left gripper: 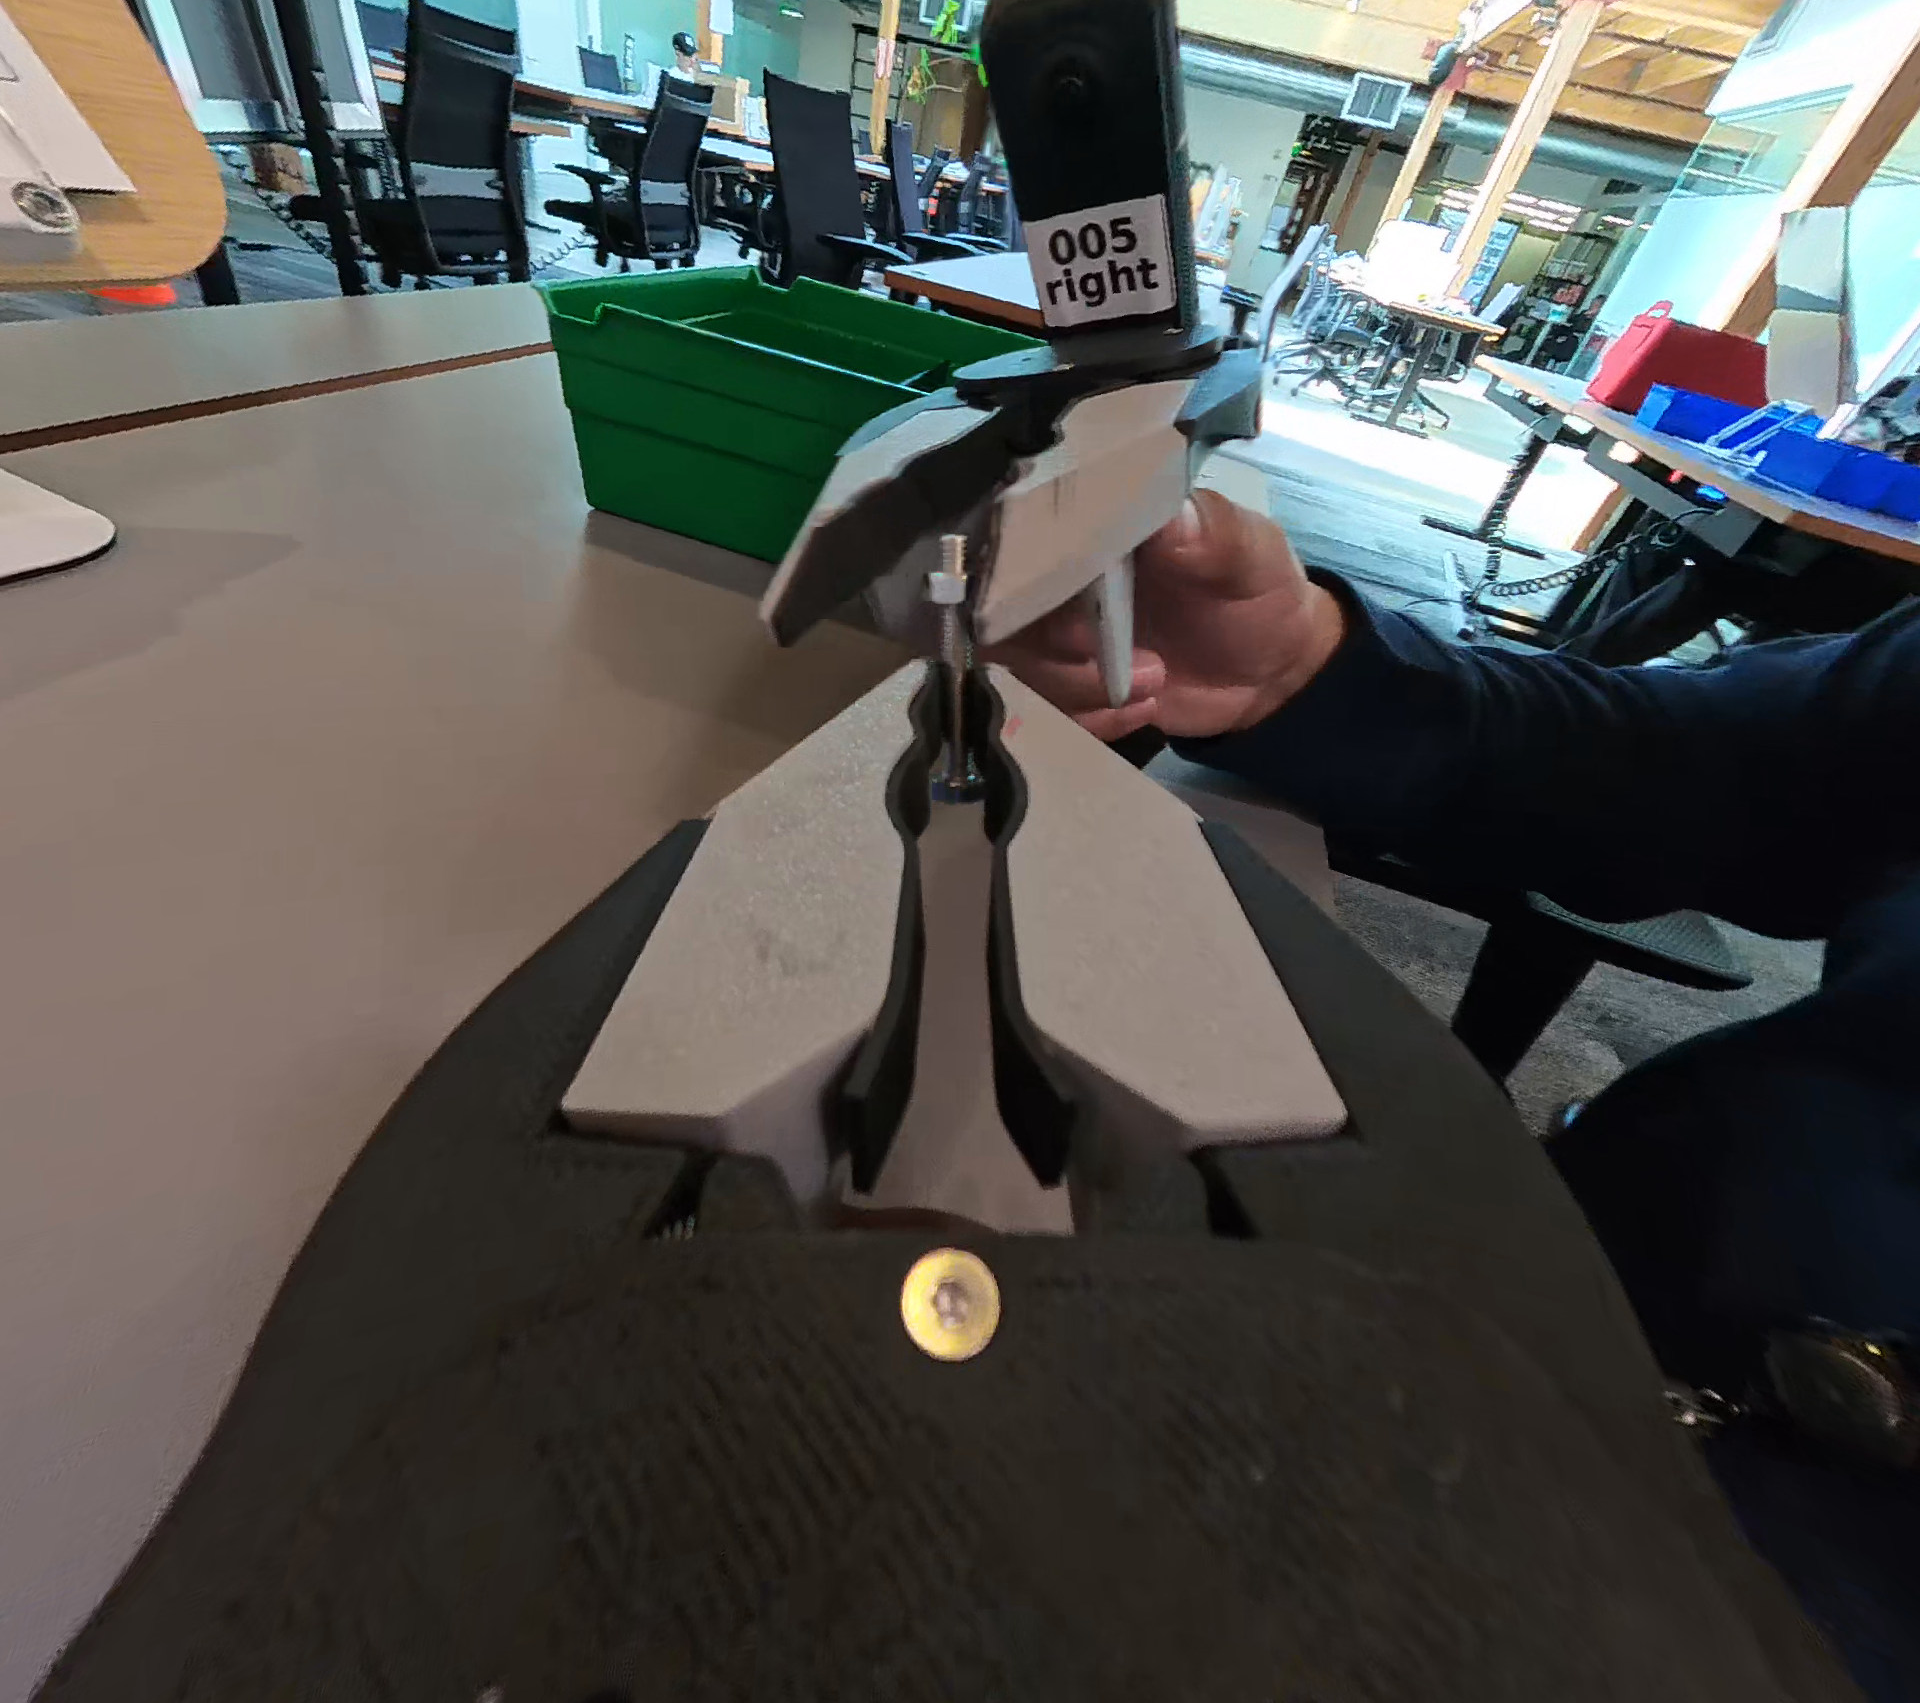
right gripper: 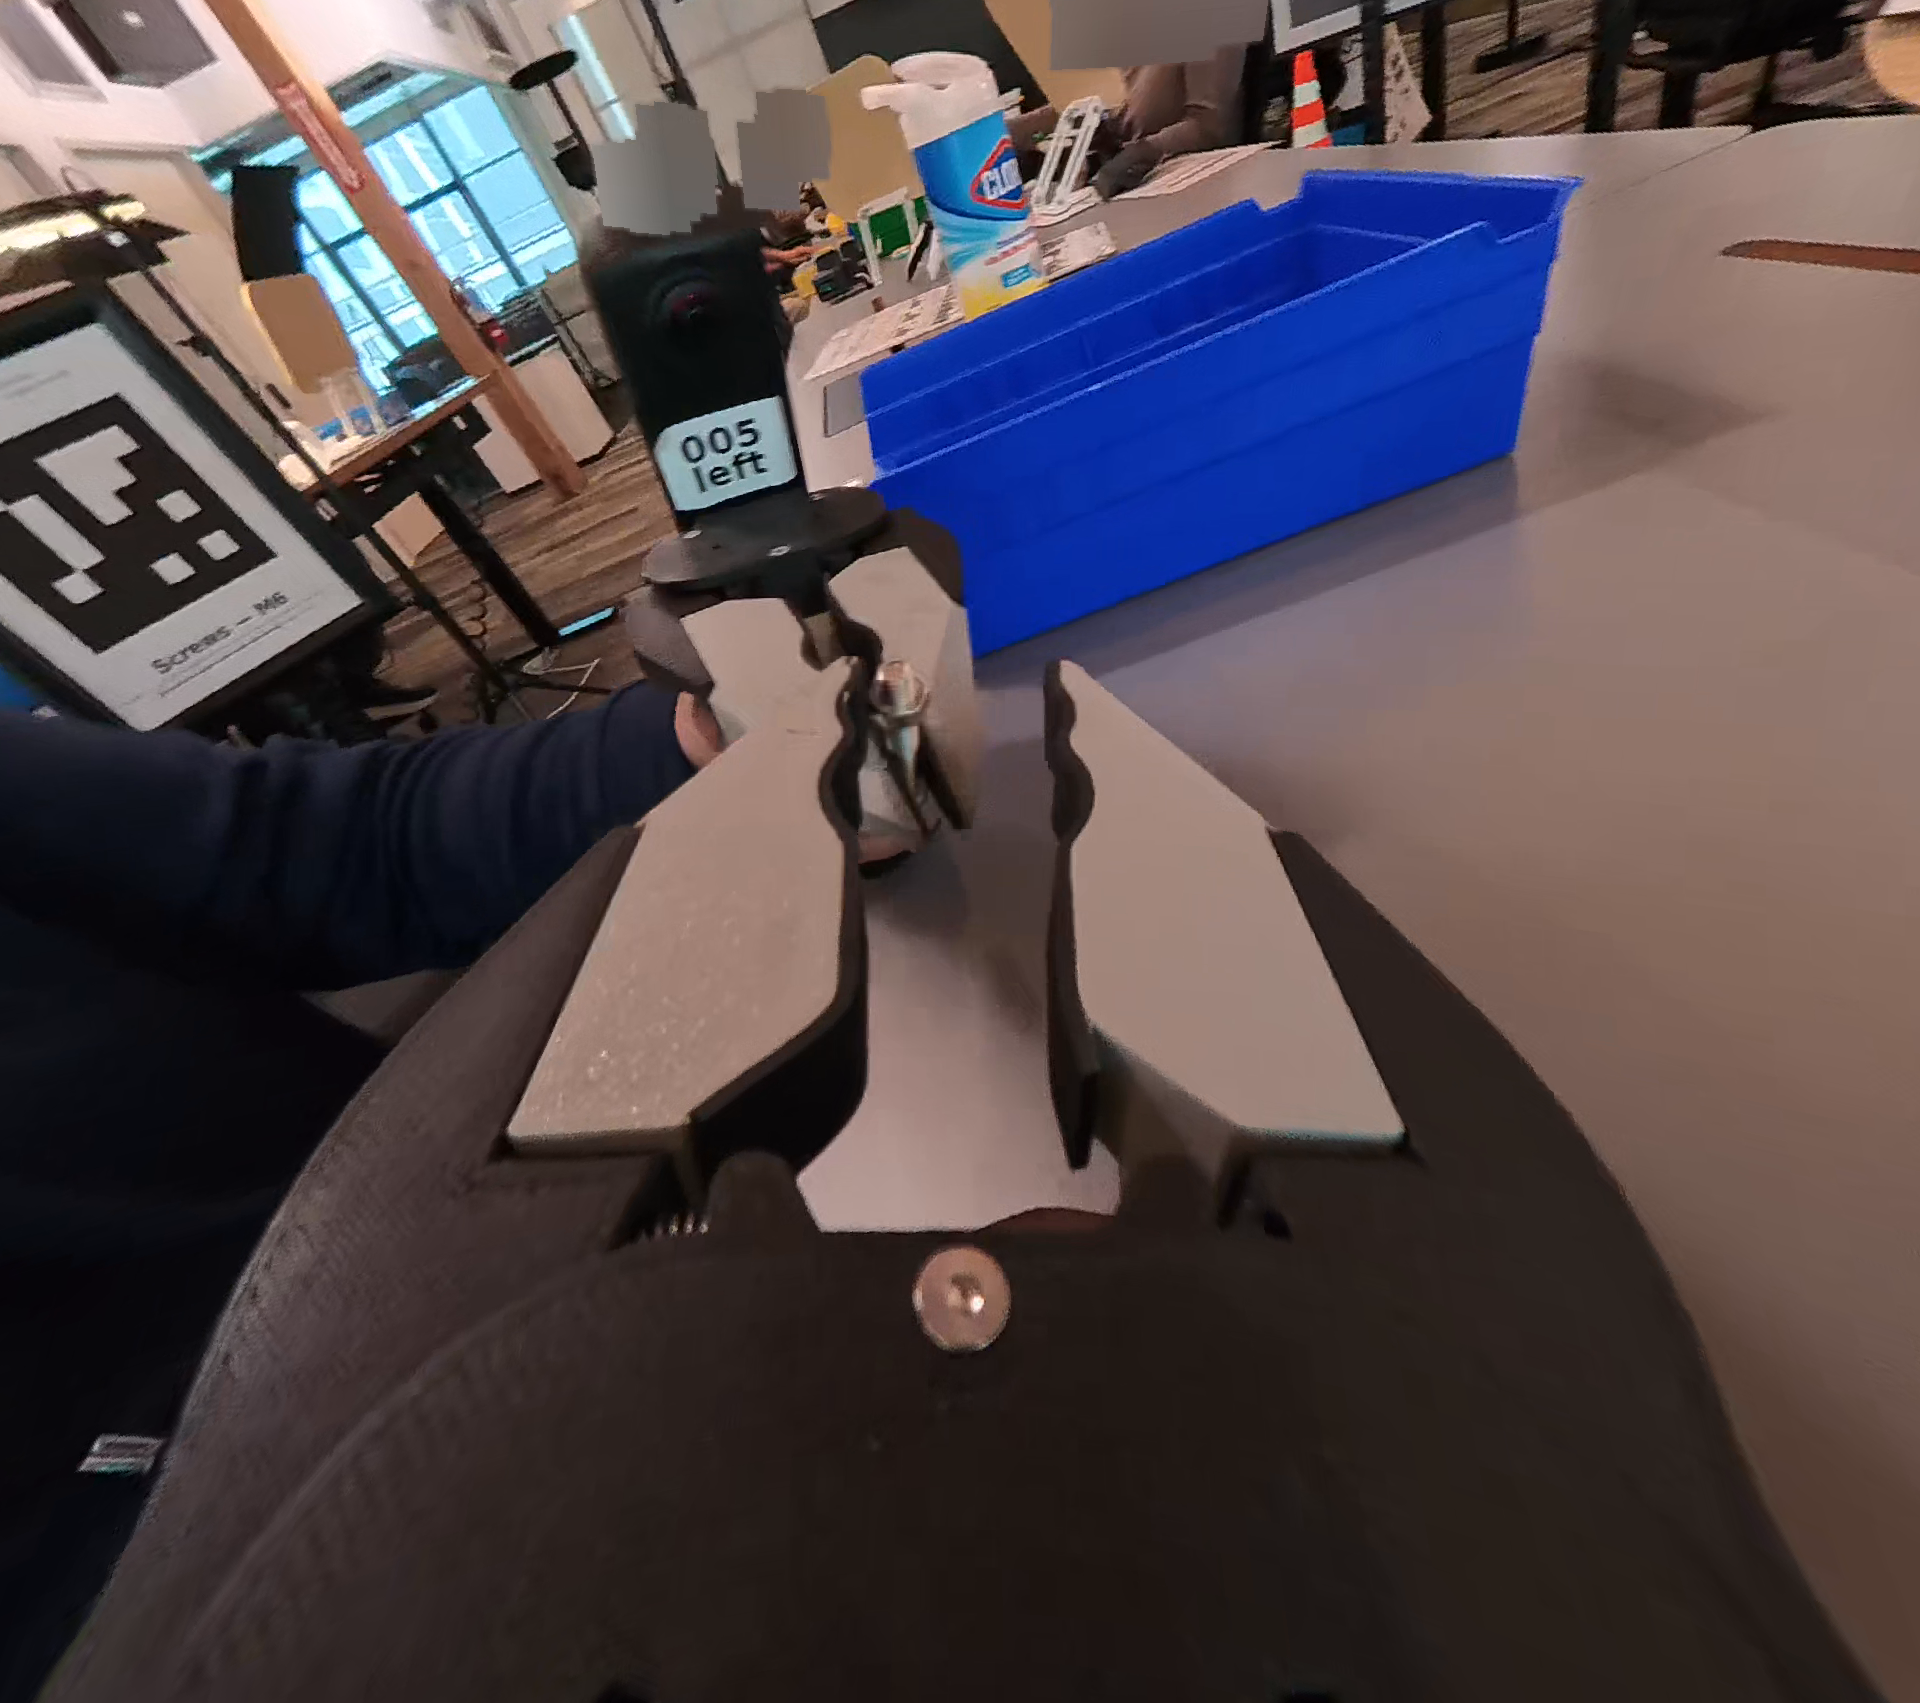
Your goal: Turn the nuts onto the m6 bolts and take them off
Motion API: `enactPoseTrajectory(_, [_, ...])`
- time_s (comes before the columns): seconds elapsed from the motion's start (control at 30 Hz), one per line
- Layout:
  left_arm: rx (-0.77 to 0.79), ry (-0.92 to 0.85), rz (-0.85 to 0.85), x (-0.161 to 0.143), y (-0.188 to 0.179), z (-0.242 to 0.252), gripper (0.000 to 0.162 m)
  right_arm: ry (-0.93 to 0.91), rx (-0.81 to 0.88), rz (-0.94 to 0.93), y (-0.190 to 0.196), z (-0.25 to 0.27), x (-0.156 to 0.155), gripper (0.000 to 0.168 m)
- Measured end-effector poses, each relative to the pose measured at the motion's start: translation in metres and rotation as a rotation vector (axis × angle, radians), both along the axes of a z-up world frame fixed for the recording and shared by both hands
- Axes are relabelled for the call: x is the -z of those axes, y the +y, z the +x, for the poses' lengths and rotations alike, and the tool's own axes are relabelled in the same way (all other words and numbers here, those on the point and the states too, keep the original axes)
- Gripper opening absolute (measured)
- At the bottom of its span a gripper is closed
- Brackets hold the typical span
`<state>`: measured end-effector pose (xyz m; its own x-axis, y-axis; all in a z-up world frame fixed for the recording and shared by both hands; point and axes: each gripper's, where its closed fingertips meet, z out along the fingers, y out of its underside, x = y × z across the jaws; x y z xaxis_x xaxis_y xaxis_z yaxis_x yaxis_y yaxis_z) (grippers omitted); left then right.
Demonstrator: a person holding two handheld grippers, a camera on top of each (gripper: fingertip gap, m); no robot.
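Left gripper (left gripper: 951, 739) clamps the bolt (left gripper: 952, 666) upright near its head, nut (left gripper: 944, 585) partway down; right gripper (right gripper: 961, 754) hangs released beside it. Closing off-centre could knock the bolt askew

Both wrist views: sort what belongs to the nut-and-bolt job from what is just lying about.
Job:
- silver threaded M6 bolt, upright, clamped in the left gripper
- small silver hex nut near the bolt's top
- right gripper, jaws open

Lying about:
- green plastic bin
- blue plastic bin
- white-and-blue wipes canister
- grey table
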<state>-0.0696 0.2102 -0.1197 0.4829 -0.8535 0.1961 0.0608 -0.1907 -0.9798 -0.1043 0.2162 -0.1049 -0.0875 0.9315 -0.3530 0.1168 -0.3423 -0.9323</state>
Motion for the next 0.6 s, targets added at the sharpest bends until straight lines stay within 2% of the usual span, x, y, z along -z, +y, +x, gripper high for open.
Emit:
enactPoseTrajectory(0.1, [-0.016, -0.042, 0.002, -0.006, 0.002, -0.006, 0.002, 0.003, -0.001, -0.051, 0.007, 0.006, 0.001, 0.039])
enactPoseTrajectory(0.13, [-0.009, -0.078, -0.001, -0.011, 0.001, -0.009, 0.002, -0.007, 0.046, -0.055, 0.017, 0.010, 0.003, 0.027])
enactPoseTrajectory(0.17, [-0.001, -0.109, -0.007, -0.014, 0.000, -0.011, 0.002, -0.011, 0.103, -0.051, 0.027, 0.014, 0.004, 0.023])
enactPoseTrajectory(0.2, [-0.004, -0.113, -0.016, -0.014, 0.001, -0.012, 0.002, 0.012, 0.100, -0.054, 0.028, 0.017, 0.000, 0.026])
enactPoseTrajectory(0.3, [-0.005, -0.058, -0.008, -0.007, 0.001, -0.006, 0.002, 0.097, -0.016, -0.045, 0.004, 0.015, -0.017, 0.031])
enactPoseTrajectory(0.4, [0.015, -0.032, 0.005, -0.005, -0.002, 0.001, 0.002, 0.020, -0.011, 0.022, -0.004, 0.001, -0.005, 0.033])
enactPoseTrajectory(0.5, [-0.015, -0.050, 0.006, -0.008, 0.001, -0.006, 0.002, -0.005, 0.030, 0.012, 0.007, 0.003, -0.001, 0.038])
enactPoseTrajectory(0.53, [-0.013, -0.080, -0.002, -0.011, 0.002, -0.009, 0.002, -0.001, 0.049, -0.011, 0.013, 0.007, 0.000, 0.036])
enactPoseTrajectory(0.57, [-0.002, -0.107, -0.006, -0.014, 0.000, -0.010, 0.002, 0.005, 0.097, -0.026, 0.023, 0.012, 0.000, 0.018])
enactPoseTrajectory(0.6, [-0.008, -0.118, -0.007, -0.015, 0.001, -0.012, 0.002, 0.024, 0.131, -0.034, 0.030, 0.017, -0.003, 0.018])
